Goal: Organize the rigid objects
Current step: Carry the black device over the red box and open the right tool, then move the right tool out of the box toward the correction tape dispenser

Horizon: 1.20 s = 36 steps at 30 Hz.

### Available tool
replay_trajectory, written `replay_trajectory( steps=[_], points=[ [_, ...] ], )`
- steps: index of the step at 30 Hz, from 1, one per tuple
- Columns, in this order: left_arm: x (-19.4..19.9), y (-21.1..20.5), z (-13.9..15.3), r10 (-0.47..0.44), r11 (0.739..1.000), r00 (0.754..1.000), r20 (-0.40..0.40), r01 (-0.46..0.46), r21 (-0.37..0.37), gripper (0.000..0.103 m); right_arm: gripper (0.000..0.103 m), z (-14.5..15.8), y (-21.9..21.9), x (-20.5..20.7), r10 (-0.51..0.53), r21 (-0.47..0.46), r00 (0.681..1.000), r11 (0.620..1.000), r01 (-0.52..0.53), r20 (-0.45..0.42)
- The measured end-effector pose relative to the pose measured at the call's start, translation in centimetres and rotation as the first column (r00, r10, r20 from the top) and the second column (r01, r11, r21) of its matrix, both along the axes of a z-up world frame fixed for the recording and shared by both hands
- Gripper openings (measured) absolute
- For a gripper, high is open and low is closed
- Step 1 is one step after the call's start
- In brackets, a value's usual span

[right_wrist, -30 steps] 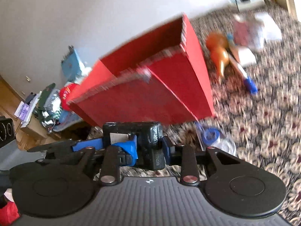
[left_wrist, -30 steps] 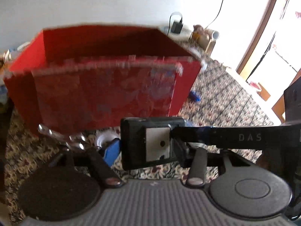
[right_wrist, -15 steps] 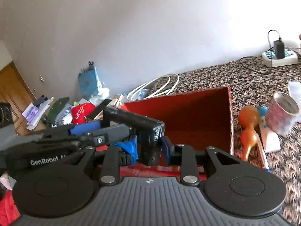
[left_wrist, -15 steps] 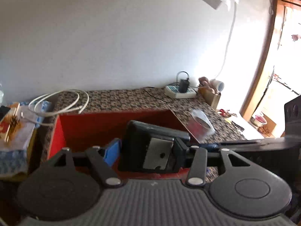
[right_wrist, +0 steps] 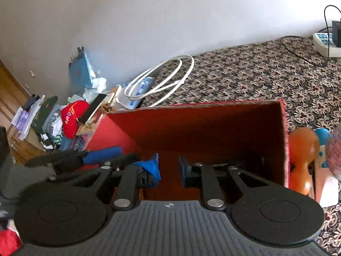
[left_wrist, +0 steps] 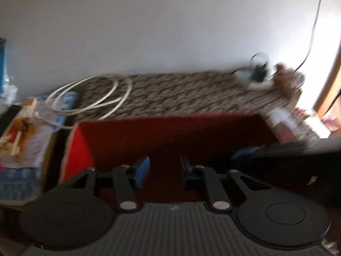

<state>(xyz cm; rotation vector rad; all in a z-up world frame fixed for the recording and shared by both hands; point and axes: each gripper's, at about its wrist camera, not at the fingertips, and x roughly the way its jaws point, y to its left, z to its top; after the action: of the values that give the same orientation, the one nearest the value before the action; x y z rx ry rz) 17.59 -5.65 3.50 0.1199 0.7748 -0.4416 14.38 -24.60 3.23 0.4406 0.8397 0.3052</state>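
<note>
The red box [left_wrist: 78,147] stands open-topped right below both grippers, its dark inside [right_wrist: 191,125] filling the middle of each view. My left gripper [left_wrist: 165,170] hangs over the opening with its jaws closing, almost together, and nothing is between them. My right gripper [right_wrist: 169,168] is beside it, jaws also closing on nothing. Each gripper shows in the other's view: the left gripper [right_wrist: 64,162] at the left, the right gripper [left_wrist: 277,155] at the right. A dark shape [right_wrist: 245,163] lies low by the box's right wall; I cannot tell what it is. The left wrist view is blurred.
A white cable coil [right_wrist: 166,79] lies behind the box on the patterned cloth [right_wrist: 255,68]. A power strip [right_wrist: 324,42] sits at the far right. An orange gourd-shaped toy [right_wrist: 302,149] and a patterned cup [right_wrist: 335,149] are against the box's right side. Clutter with a red cushion [right_wrist: 70,117] is piled to the left.
Both grippers held one black box between them, first facing the red box's side, then over its opening. Now the black box has left both jaws, and the jaws stand narrower.
</note>
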Motion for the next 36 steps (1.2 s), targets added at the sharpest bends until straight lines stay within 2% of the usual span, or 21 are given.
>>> replay_trajectory(
  steps=[2,4,6,10,11,12,17,19,20,21,22,23,30,36],
  points=[
    [0.1,0.1,-1.0,0.02,0.998,1.0,-0.006,-0.02,0.058,0.014,0.002,0.0,-0.4,0.2,-0.009,-0.05,1.0,0.999,0.008,-0.009],
    [0.4,0.1,-1.9,0.046,0.994,0.999,-0.02,-0.043,0.096,0.013,0.002,-0.1,-1.2,0.6,-0.007,-0.043,1.0,0.999,0.006,-0.012],
    [0.3,0.6,-1.9,0.051,0.996,0.998,-0.027,-0.049,0.074,0.017,0.003,-0.2,-2.0,0.8,-0.009,-0.015,1.0,1.0,0.008,-0.023],
    [0.0,-0.3,-3.3,0.059,0.988,0.997,-0.051,-0.051,0.147,0.016,0.008,0.0,-3.1,0.6,-0.014,0.033,1.0,0.999,0.015,-0.021],
    [-0.4,-0.5,-3.2,0.061,0.985,0.998,-0.019,-0.057,0.163,0.019,0.008,0.1,-3.1,0.6,-0.012,0.034,1.0,0.999,0.012,-0.019],
    [-0.6,-0.5,-3.0,0.064,0.984,0.998,-0.009,-0.062,0.167,0.027,0.008,0.1,-3.0,0.5,-0.01,0.033,1.0,0.999,0.011,-0.018],
    [-1.0,-0.5,-3.0,0.081,0.982,0.997,-0.017,-0.077,0.173,0.03,0.008,0.0,-3.0,-1.0,0.003,0.033,1.0,0.999,-0.003,0.0],
    [-1.2,-0.7,-2.9,0.079,0.98,0.997,-0.005,-0.077,0.185,0.039,0.008,0.2,-2.8,-1.4,0.016,0.036,1.0,0.999,-0.016,-0.002],
    [-1.4,-0.7,-2.8,0.082,0.979,0.997,0.003,-0.081,0.187,0.05,0.008,0.3,-2.8,-1.7,0.022,0.035,1.0,0.999,-0.022,0.003],
    [-1.6,-0.7,-2.6,0.092,0.977,0.996,0.017,-0.093,0.19,0.065,0.008,0.5,-2.7,-2.0,0.027,0.031,1.0,0.999,-0.027,0.011],
    [-1.8,-0.6,-2.4,0.108,0.975,0.993,0.035,-0.113,0.193,0.072,0.008,0.7,-2.6,-2.4,0.032,0.024,0.999,0.999,-0.033,0.024],
    [-2.0,-0.6,-2.0,0.12,0.973,0.991,0.051,-0.128,0.19,0.076,0.008,0.9,-2.5,-2.8,0.038,0.013,0.999,0.999,-0.039,0.037],
    [-5.6,1.5,2.3,0.191,0.972,0.97,0.149,-0.208,0.113,0.079,0.008,1.8,-1.6,-5.3,0.063,0.031,0.997,0.997,-0.064,0.054],
    [-8.7,4.6,3.9,0.208,0.974,0.965,0.16,-0.22,0.06,0.081,0.009,2.9,0.0,-8.1,0.022,0.023,0.994,0.999,-0.025,0.108]
  ],
)
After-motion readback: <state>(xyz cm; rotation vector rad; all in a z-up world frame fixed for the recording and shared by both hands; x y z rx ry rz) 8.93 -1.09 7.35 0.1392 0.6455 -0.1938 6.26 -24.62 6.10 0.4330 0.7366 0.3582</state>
